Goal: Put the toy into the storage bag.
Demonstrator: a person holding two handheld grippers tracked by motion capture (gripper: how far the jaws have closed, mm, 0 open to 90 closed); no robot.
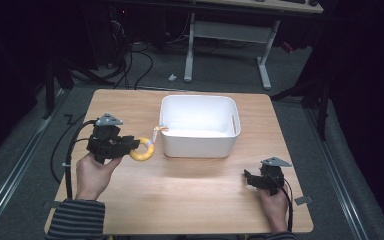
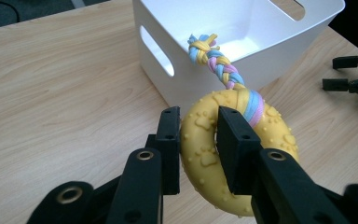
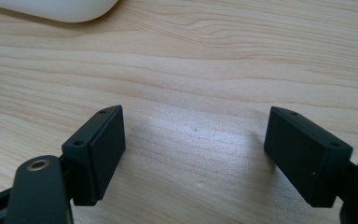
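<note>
Left gripper: jaws clamped on the yellow ring toy, one jaw inside the hole, one outside, pinching the band. The toy sits just beside the left wall of the white bin, at the bin's front left corner, low over the surface; contact with the surface cannot be told.

Orientation: braided rope tail leaves the far side of the ring and points up toward the bin's rim, its knotted end at rim height. Long axis runs from the gripper to the bin.

Appearance: ring is yellow rubber with raised paw prints and bumps. Rope is braided in blue, pink and yellow, wrapped around the ring.

Bin: smooth white plastic, rounded corners, slot handles. Surface: pale wood grain.

Right gripper: in front of the bin's right corner, well apart from it, jaws spread wide, nothing between.
</note>
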